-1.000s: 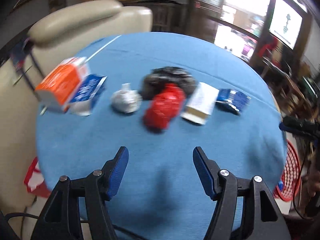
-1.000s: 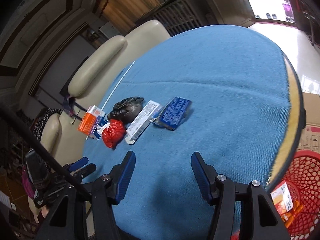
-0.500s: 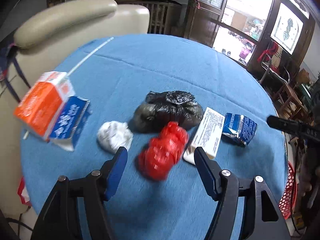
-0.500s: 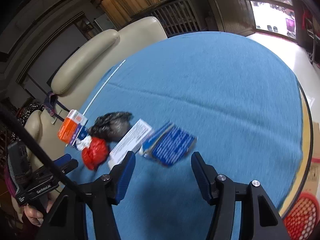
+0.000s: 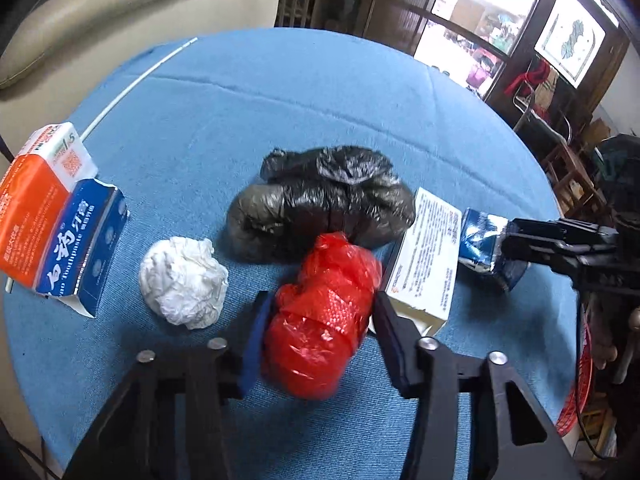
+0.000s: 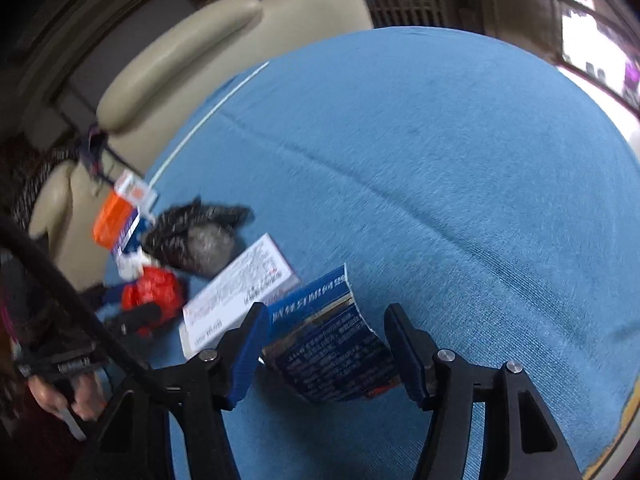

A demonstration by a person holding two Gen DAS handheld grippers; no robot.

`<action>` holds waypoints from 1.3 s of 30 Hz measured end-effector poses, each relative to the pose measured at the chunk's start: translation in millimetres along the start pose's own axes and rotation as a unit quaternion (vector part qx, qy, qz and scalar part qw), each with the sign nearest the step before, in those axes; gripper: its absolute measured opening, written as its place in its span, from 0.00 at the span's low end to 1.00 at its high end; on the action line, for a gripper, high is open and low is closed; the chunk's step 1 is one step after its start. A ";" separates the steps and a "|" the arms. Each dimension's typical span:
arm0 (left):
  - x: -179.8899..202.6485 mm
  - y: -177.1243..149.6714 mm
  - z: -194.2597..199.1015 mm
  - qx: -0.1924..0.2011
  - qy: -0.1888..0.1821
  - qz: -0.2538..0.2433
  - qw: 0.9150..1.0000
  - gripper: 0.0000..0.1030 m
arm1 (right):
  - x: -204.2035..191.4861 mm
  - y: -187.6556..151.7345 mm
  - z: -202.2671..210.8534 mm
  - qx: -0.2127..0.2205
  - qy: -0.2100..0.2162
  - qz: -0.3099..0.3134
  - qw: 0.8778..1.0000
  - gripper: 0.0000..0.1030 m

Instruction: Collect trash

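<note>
A crumpled red plastic bag [image 5: 320, 320] lies on the blue-clothed round table [image 5: 320, 100]. My left gripper [image 5: 320, 312] straddles the bag, its jaws closing, and both blue pads touch the bag's sides. A flattened blue packet [image 6: 332, 344] lies between the fingers of my right gripper [image 6: 326, 320]. Those jaws are opening, and a gap shows beside the right pad. Between the two items lies a white printed box [image 5: 428, 256]. Behind the red bag are a black plastic bag [image 5: 320, 200] and a ball of white tissue [image 5: 184, 280].
An orange and blue toothpaste carton [image 5: 52, 216] rests at the table's left edge, with a thin white stick [image 5: 136, 84] beyond it. A cream armchair [image 5: 100, 12] stands behind the table. A red basket [image 5: 576, 396] sits on the floor at the right.
Both grippers came forward and down onto the trash. The left jaws narrowed around the red bag. The blue packet now lies between the right gripper's fingers.
</note>
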State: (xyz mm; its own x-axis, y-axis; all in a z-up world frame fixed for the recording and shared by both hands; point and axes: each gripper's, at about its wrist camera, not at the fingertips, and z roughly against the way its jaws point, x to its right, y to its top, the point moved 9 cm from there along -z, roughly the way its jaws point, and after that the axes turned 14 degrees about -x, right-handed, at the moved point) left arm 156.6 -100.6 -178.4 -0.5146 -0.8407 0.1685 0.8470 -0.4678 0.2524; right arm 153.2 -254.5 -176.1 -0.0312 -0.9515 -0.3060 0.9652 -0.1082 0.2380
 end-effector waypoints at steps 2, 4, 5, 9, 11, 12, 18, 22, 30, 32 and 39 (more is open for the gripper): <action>-1.3 0.3 -1.9 -0.001 -0.005 0.006 1.000 0.49 | -5.9 -6.3 -1.0 -0.003 -0.014 0.017 1.000 0.67; -2.6 1.0 -1.8 -0.001 -0.016 0.013 1.000 0.48 | -12.5 -11.1 -2.1 -0.005 -0.023 0.031 0.999 0.67; -3.5 1.7 -1.9 -0.001 -0.020 0.016 1.000 0.47 | -14.5 -13.9 -2.6 -0.006 -0.031 0.039 0.999 0.70; -8.7 2.0 -3.5 -0.003 -0.028 0.023 0.999 0.47 | -24.0 -20.7 -16.7 -0.018 -0.085 0.076 0.993 0.75; -10.8 2.3 -3.8 -0.002 -0.031 0.027 0.999 0.46 | -26.0 -21.3 -22.8 -0.020 -0.103 0.082 0.991 0.76; -11.5 2.2 -3.3 -0.001 -0.032 0.030 0.999 0.46 | -25.5 -20.3 -25.0 -0.016 -0.110 0.077 0.991 0.76; -15.7 -5.5 3.6 0.015 -0.028 0.045 0.999 0.44 | -20.3 -19.3 -22.2 0.013 -0.123 0.052 0.991 0.38; -10.9 -15.6 14.3 0.026 -0.021 0.047 0.998 0.44 | -10.2 -24.7 -13.7 0.018 -0.086 0.013 0.996 0.30; 12.4 -44.0 38.6 0.041 -0.007 0.024 0.999 0.44 | 3.9 -53.5 16.6 0.053 -0.011 -0.042 0.998 0.27; 18.9 -48.8 42.0 0.043 -0.006 0.021 0.999 0.44 | 4.9 -63.6 23.5 0.058 -0.006 -0.044 0.997 0.24; 36.0 -59.9 45.0 0.043 -0.007 0.005 0.999 0.44 | 0.8 -95.2 42.0 0.062 0.061 -0.058 0.995 0.26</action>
State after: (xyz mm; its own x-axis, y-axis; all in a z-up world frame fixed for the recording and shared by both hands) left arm 81.3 -90.5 -144.6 -0.5089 -0.8409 0.1839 0.8376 -0.4344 0.3313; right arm 50.4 -257.1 -160.3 -0.1023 -0.8890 -0.4463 0.9174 -0.2578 0.3031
